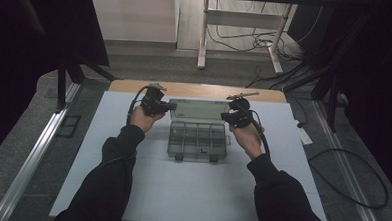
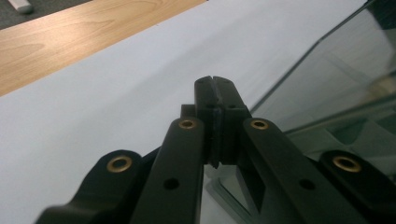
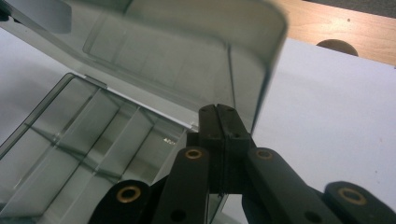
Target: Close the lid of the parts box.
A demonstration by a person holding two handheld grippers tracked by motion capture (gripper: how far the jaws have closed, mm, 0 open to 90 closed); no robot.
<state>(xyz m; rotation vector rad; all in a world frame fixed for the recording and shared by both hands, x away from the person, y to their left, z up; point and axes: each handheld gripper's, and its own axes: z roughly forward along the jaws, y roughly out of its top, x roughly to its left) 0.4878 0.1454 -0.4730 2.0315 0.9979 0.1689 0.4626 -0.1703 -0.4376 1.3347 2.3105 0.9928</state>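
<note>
At the left of the high view, the left gripper [image 1: 170,107] is hovering at the left end of the raised lid [image 1: 199,110] of a clear compartment box [image 1: 198,140], which is sitting near the middle of the white board [image 1: 105,186] covering the wooden table [image 1: 195,90]. In the left gripper view its jaws are pressing flat together with nothing between them, and the tip [image 2: 215,84] is sitting just beside the lid's clear edge [image 2: 299,70]; whether it is actually touching cannot be told. Moving right, the box's tray is lying open, its dividers are showing and one small dark item [image 1: 203,151] is resting in a front compartment. Farther right, the right gripper [image 1: 227,117] is standing at the lid's other end, its jaws likewise closed on nothing, the tip [image 3: 218,112] lying close against the lid's rounded corner [image 3: 273,28] near the hinge line. Judging from this, both closed tips are working the lid by pushing rather than gripping. The risk is that uneven pressure from the two sides is going to twist the lid, or let it slip off a tip and drop shut. A push too low near the hinge could also skid the light box across the smooth board.
</note>
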